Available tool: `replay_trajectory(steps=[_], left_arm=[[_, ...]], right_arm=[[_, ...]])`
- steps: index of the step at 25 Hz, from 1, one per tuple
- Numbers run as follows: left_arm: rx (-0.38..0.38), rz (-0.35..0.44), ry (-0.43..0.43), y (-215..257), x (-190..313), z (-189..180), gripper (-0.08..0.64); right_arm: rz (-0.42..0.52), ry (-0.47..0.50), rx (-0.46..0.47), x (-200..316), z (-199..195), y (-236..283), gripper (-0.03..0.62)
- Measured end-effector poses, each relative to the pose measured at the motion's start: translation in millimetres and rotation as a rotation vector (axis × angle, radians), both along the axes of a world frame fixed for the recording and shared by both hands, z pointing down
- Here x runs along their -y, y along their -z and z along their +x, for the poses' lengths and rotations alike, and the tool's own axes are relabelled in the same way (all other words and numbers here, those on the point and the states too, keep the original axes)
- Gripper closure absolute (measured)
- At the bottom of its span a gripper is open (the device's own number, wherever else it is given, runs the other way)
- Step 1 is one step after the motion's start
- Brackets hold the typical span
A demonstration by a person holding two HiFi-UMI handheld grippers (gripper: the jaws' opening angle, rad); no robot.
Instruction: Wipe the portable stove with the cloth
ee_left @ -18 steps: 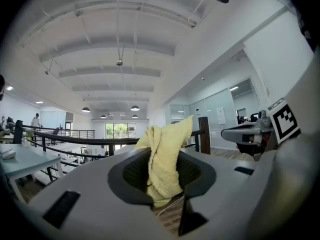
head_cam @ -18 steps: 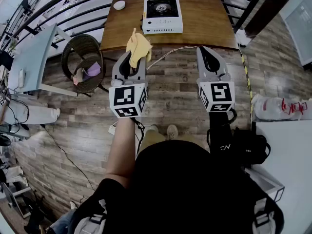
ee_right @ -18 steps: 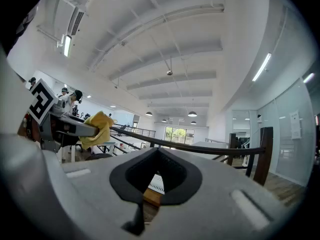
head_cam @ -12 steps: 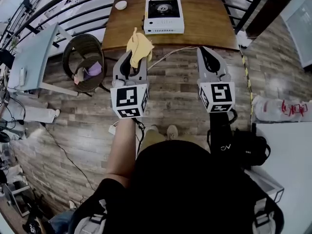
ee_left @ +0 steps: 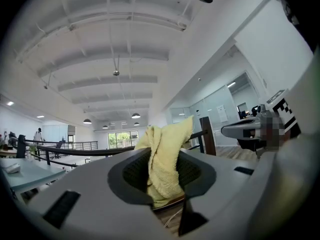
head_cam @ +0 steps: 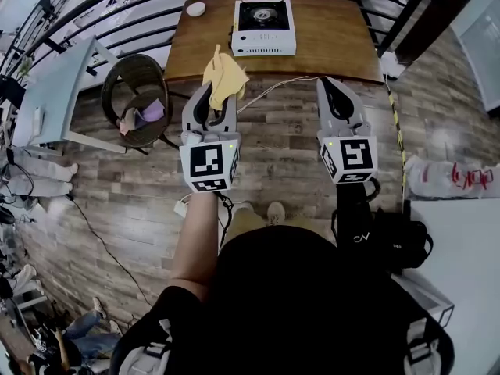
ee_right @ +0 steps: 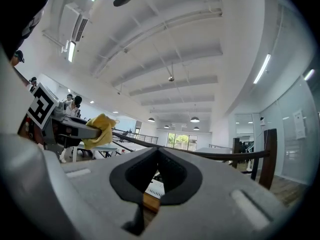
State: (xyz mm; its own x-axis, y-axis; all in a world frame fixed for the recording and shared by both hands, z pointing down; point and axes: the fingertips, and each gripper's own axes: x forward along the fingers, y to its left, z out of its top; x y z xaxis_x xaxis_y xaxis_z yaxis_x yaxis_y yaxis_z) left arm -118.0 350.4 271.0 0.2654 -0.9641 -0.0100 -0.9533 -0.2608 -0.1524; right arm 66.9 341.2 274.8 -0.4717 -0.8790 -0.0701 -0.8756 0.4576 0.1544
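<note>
- Since the earlier frame both grippers have sunk a little in the head view. The left gripper [head_cam: 211, 92] has also drifted slightly right, and the table [head_cam: 332, 41] has hardly shifted.
- The people at the far left edge of the floor have changed places. The cloth's hold and the stove's spot are as they were.
- At the left stands a pale desk [head_cam: 55, 92], and beside it a wicker chair [head_cam: 134, 73] with purple stuff in its seat.
- A small white dish [head_cam: 195, 8] sits on the table's left rear corner.
- The left gripper's fingers [ee_left: 125, 176] are clamped on the yellow cloth [head_cam: 224, 73]. It sticks up out of the tips in a loose bunch, held in the air over the table's near edge.
- In the left gripper view the cloth [ee_left: 165, 154] fills the narrow gap between the fingers.
- The portable stove [head_cam: 264, 27] stands on the table near its middle, ahead of the cloth and well apart from it. Its black burner top is at the back and its white front panel faces the person.
- A thin light cable [head_cam: 273, 84] lies on the wooden floor between the grippers.
- The right gripper [head_cam: 327, 83] hovers over the floor just short of the table. Its fingers [ee_right: 177, 176] are pressed together at the tips with nothing between them.
</note>
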Motion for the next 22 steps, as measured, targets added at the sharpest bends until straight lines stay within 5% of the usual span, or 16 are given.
replay_trajectory(steps=[5, 15, 22], left_arm=[[0.0, 0.001, -0.003, 2, -2, 3, 0.445], [0.011, -0.012, 0.024, -3, 16, -13, 0.445], [-0.01, -0.021, 0.022, -14, 75, -32, 0.445]], right_arm=[[0.073, -0.014, 0.011, -6, 6, 9, 0.594], [0.042, 0.009, 0.025, 18, -10, 0, 0.594], [0.017, 0.005, 0.002, 76, -28, -15, 0.594]])
